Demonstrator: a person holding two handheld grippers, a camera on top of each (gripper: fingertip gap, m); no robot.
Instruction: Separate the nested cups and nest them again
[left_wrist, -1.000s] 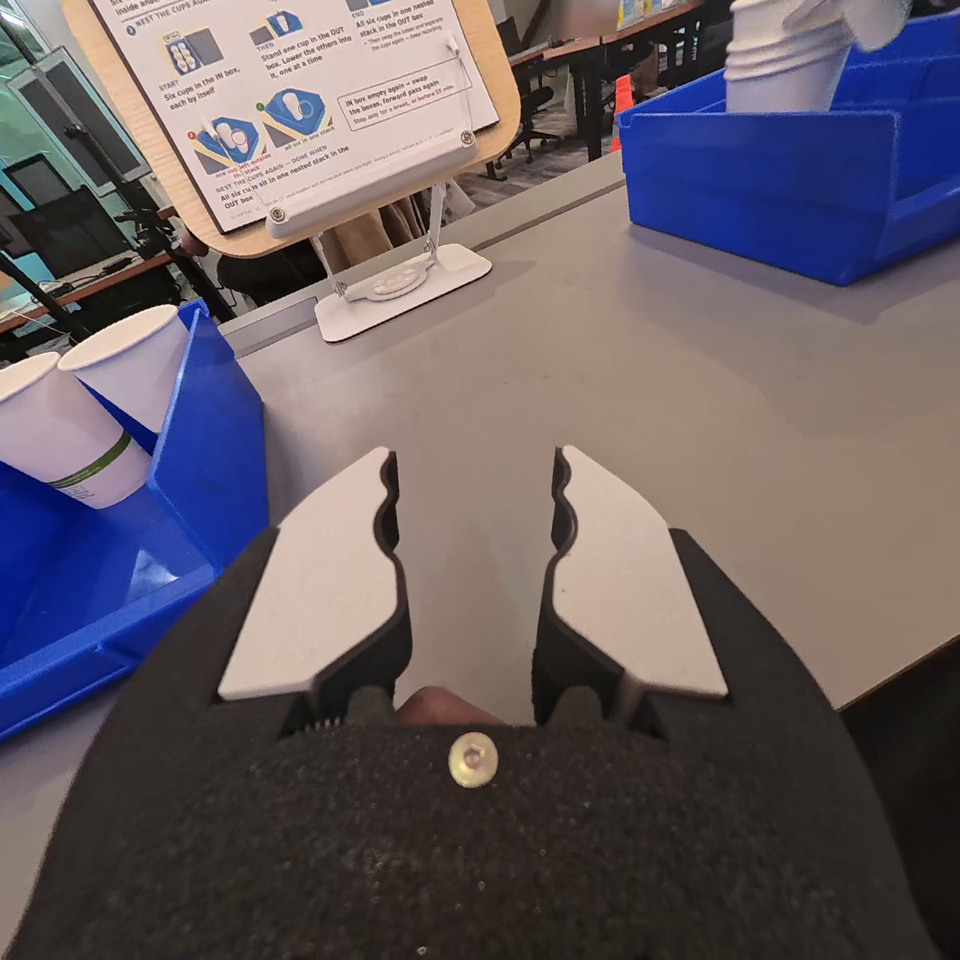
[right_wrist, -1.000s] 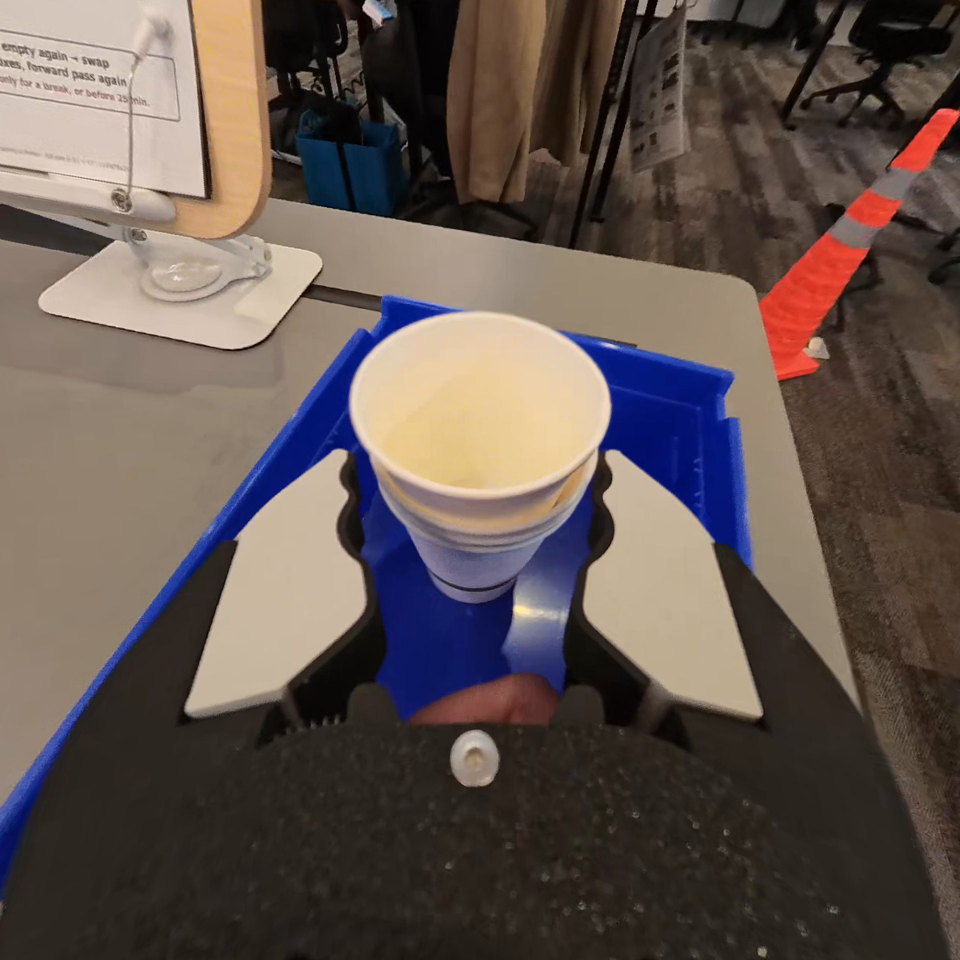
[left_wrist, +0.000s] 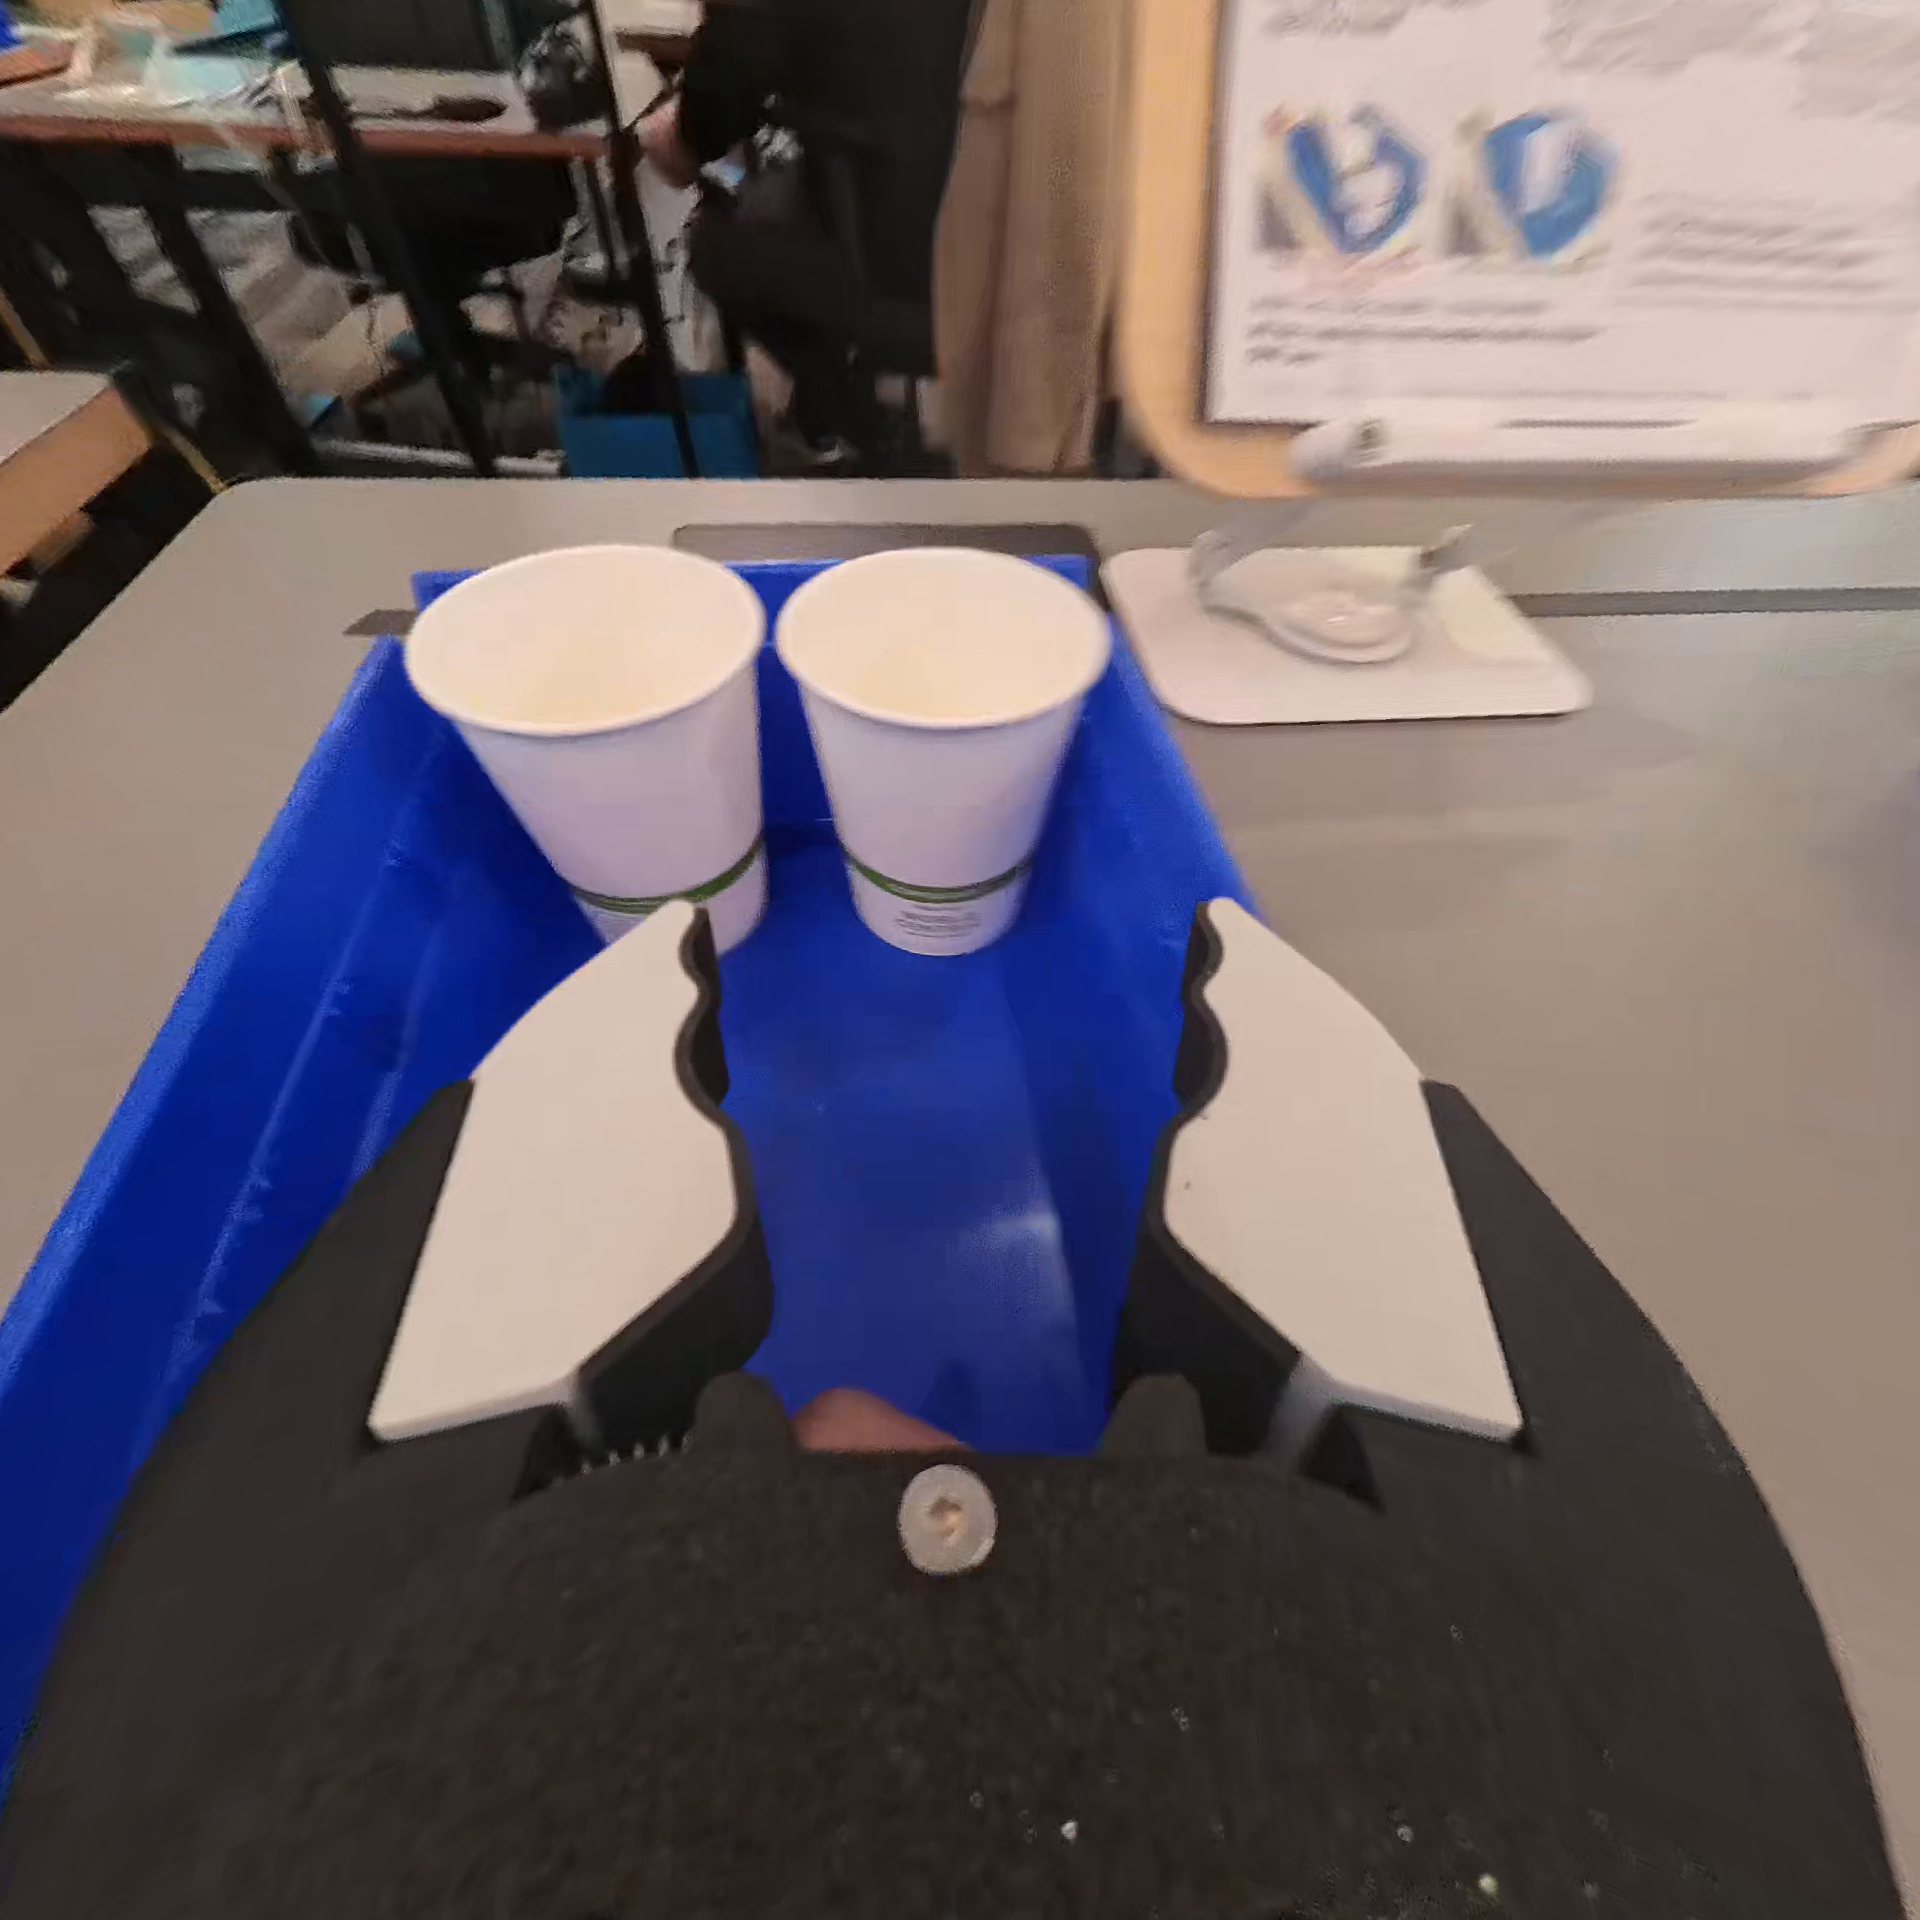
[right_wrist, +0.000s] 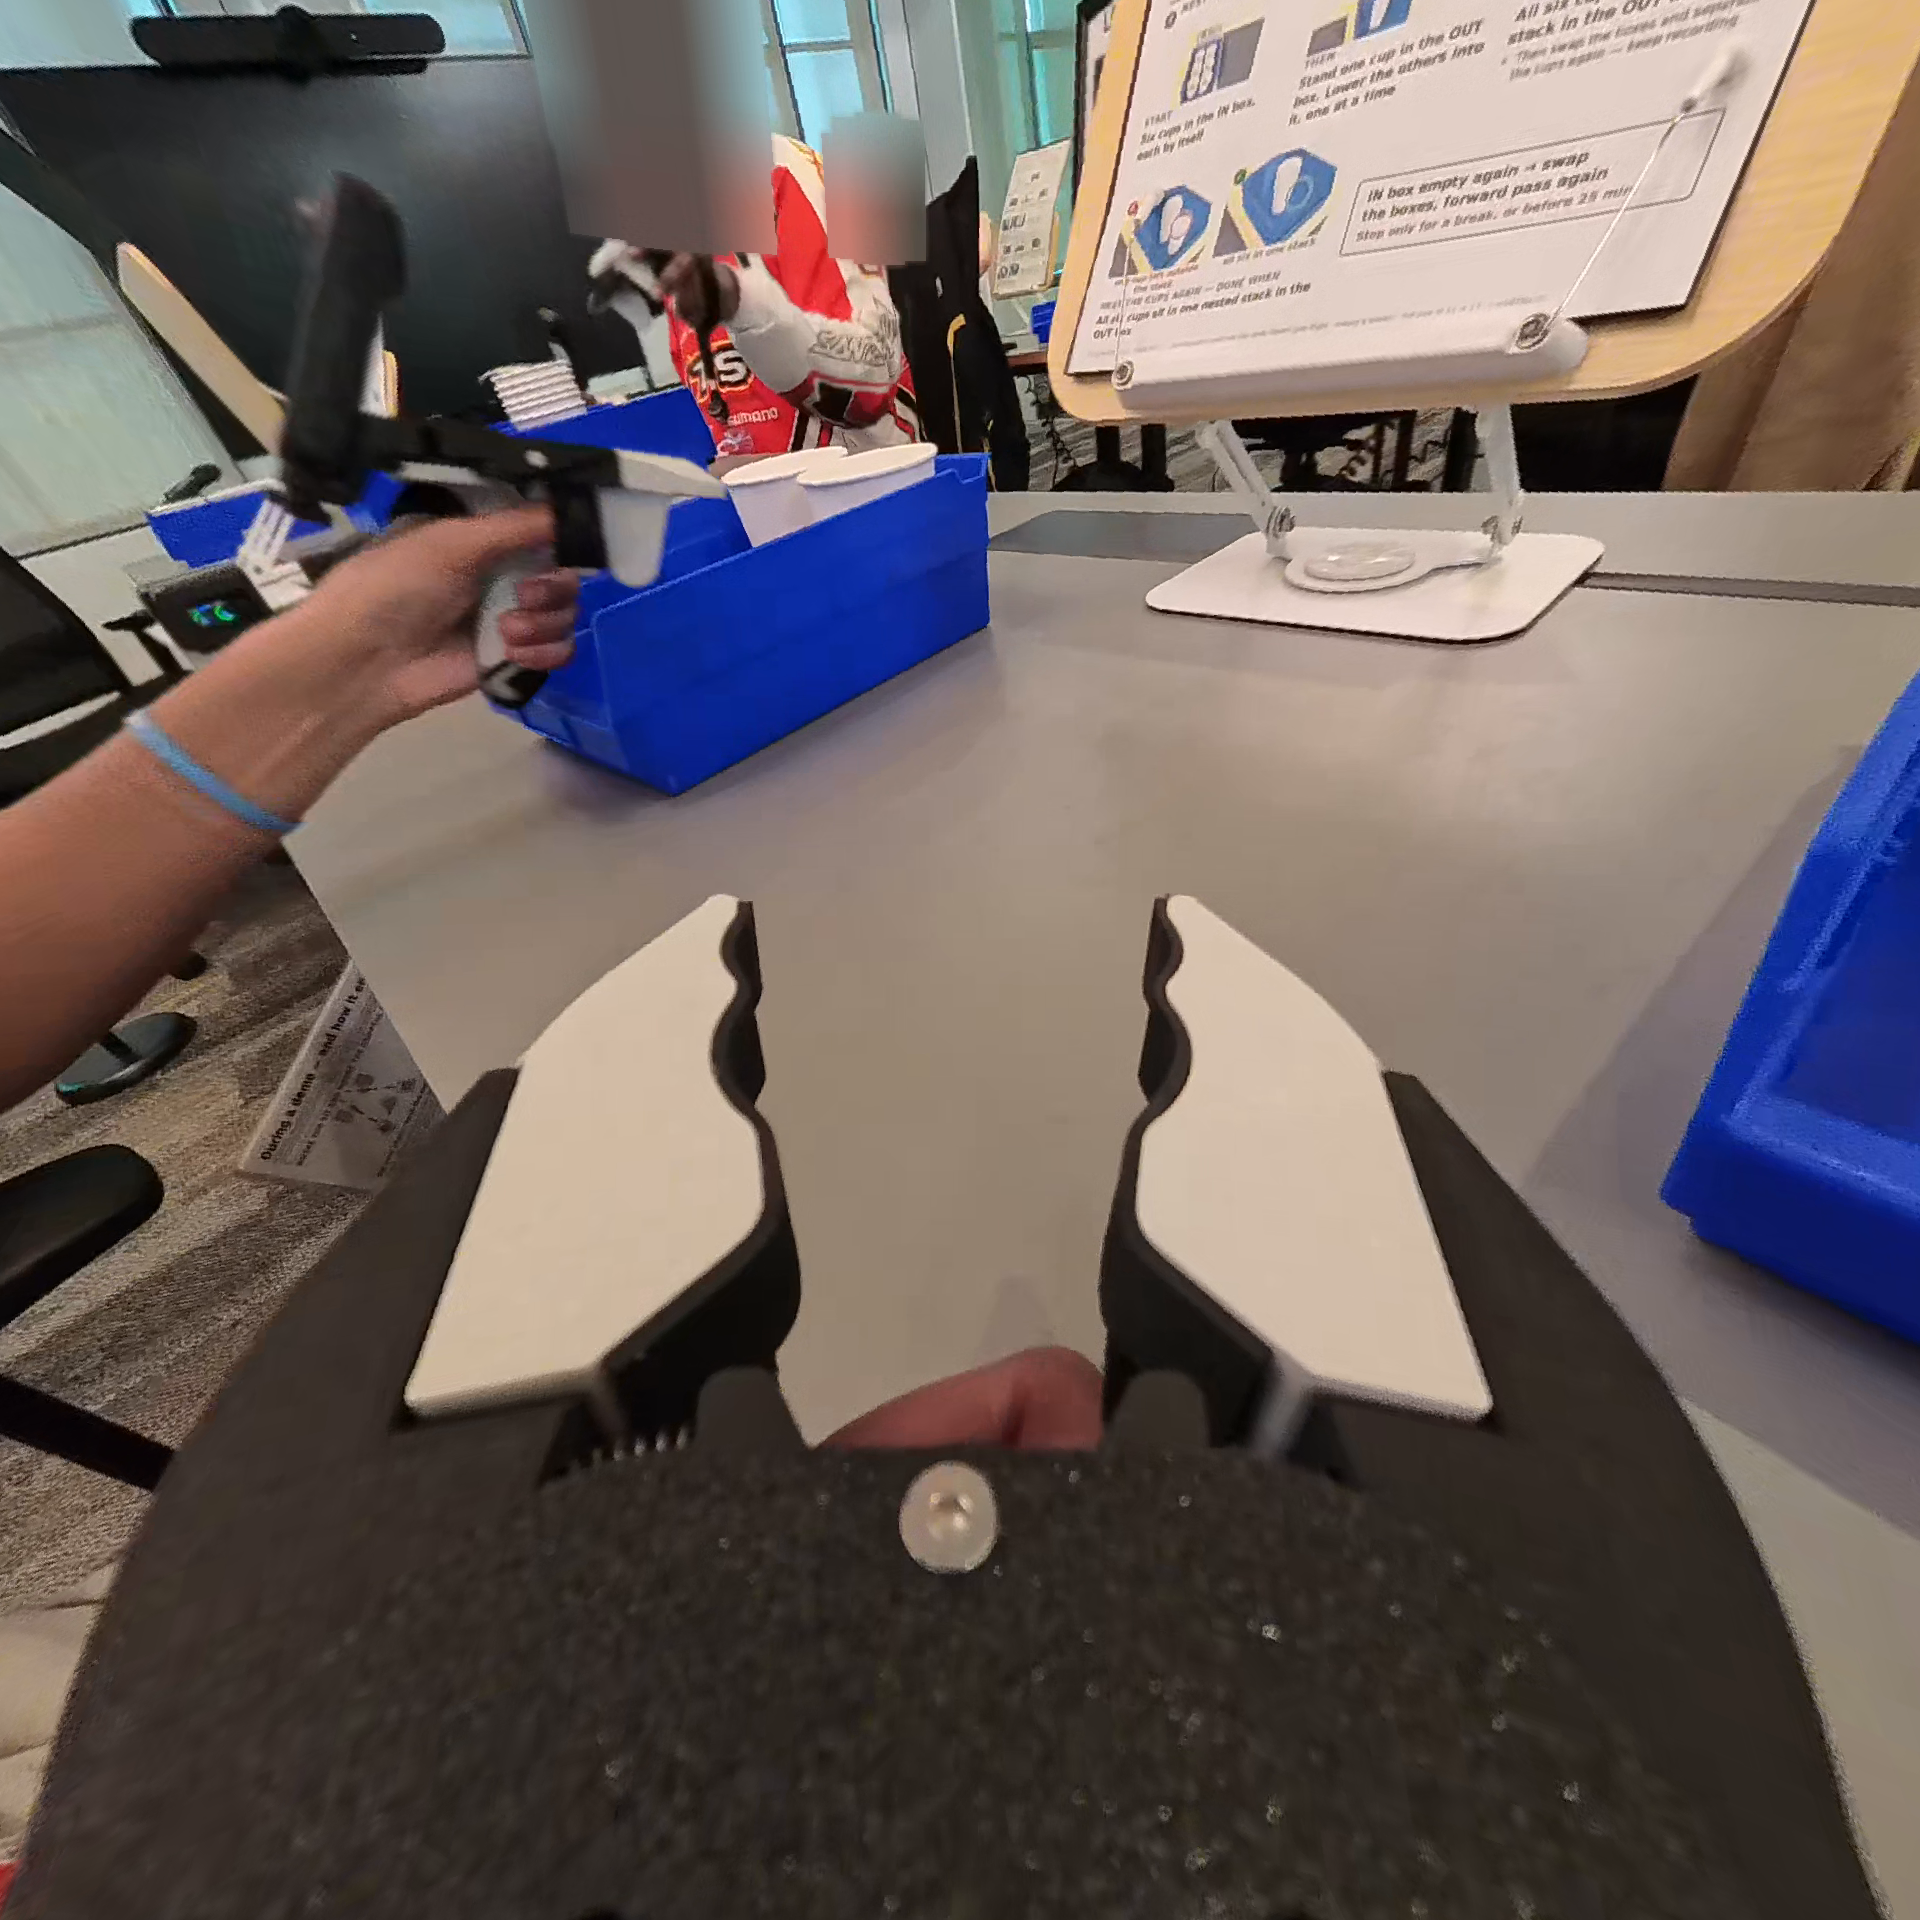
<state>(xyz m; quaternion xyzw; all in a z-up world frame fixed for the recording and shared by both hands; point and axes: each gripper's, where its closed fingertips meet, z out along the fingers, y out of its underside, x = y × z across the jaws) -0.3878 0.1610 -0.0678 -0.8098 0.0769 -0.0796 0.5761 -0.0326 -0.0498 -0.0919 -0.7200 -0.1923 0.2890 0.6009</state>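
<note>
Both claws empty, two cups ahead of the left one.

The left gripper (left_wrist: 945, 935) hung spread wide over the blue bin (left_wrist: 312, 1039), with two upright cups (left_wrist: 613, 727) side by side at the bin's far end, just beyond its fingertips. The right gripper (right_wrist: 951, 920) gaped over bare table (right_wrist: 1143, 779), well apart from them.

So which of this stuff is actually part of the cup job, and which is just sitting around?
Part of the job:
- two white paper cups
- blue plastic bin holding them
- second blue bin
- left claw, right claw, both open

Sitting around:
- instruction board on white stand
- grey table
</note>
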